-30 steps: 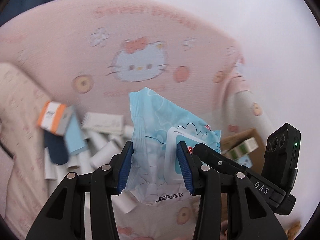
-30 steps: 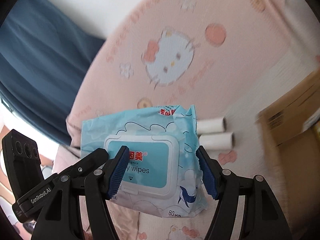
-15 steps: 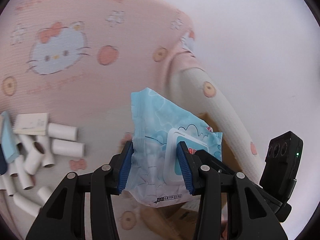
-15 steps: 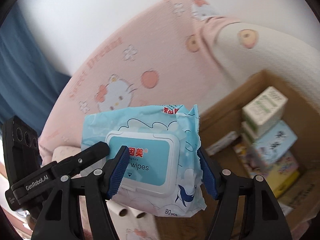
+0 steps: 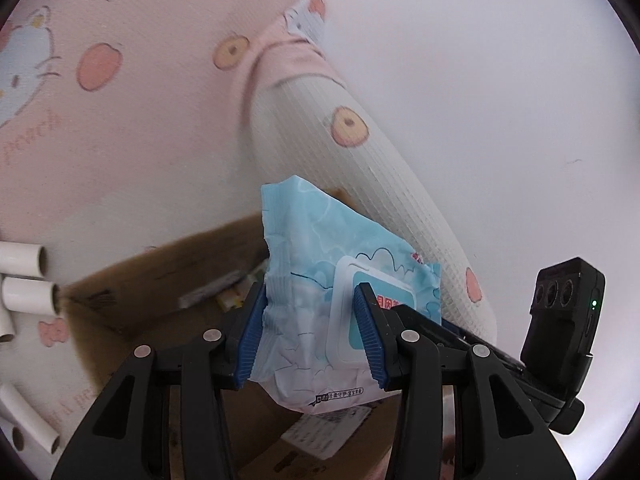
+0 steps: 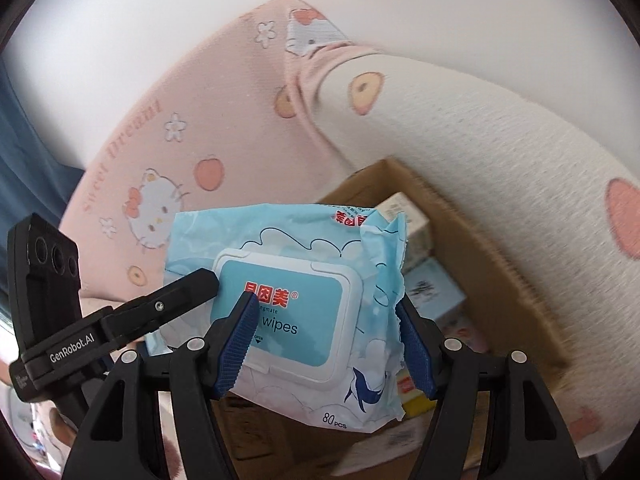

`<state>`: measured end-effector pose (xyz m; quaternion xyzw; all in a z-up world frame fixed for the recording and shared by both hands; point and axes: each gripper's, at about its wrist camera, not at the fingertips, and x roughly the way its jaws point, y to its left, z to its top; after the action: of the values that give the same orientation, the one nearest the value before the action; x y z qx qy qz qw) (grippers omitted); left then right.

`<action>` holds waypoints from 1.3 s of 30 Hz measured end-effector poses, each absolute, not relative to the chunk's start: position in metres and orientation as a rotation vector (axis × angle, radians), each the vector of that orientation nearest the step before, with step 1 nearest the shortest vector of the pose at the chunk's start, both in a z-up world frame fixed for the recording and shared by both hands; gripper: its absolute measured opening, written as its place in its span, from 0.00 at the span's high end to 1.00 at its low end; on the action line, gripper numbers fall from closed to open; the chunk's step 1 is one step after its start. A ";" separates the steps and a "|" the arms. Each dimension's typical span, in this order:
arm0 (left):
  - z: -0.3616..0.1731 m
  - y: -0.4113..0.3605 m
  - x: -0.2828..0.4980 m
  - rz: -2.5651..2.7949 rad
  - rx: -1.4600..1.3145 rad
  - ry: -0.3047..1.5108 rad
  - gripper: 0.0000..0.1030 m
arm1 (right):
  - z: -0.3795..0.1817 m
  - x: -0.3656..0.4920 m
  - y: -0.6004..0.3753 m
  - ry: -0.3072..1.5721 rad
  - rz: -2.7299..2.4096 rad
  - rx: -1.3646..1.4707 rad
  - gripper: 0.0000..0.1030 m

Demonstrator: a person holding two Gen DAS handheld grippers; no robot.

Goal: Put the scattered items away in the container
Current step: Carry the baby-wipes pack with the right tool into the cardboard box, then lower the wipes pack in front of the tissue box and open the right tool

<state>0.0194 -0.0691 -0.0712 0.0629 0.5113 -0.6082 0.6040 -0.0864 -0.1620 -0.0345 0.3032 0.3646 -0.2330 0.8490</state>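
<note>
A light blue pack of wet wipes (image 5: 312, 280) (image 6: 288, 276) with a white flip lid is held by both grippers at once. My left gripper (image 5: 310, 336) is shut on one end of the pack. My right gripper (image 6: 326, 344) is shut on its other end. The pack hangs above an open brown cardboard box (image 5: 168, 268) (image 6: 492, 264). The box holds several small cartons (image 6: 404, 216) and packets. The other gripper's black body shows in each view.
The box sits on a pink Hello Kitty bed sheet (image 5: 132, 128). A long white bolster pillow (image 5: 360, 184) (image 6: 500, 136) lies against the box. Several white cardboard tubes (image 5: 28, 292) lie on the sheet at the left. A white wall is behind.
Both grippers have carried the wipes pack to the right, away from the tubes and loose items, until it hangs over the cardboard box. The grip on the pack is unchanged.
</note>
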 end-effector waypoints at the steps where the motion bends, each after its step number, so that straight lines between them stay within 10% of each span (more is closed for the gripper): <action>1: -0.072 -0.071 0.017 -1.413 0.148 1.184 0.53 | -0.035 -0.089 -0.167 0.777 -0.494 0.634 0.36; 39: -0.174 -0.086 -0.037 -1.334 0.364 1.418 0.56 | -0.070 -0.086 -0.199 1.194 -0.415 0.387 0.36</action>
<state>-0.0372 -0.0862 -0.1741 0.1536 0.5986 -0.5634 0.5484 -0.0860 -0.1995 -0.0696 0.1798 0.5543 -0.1927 0.7895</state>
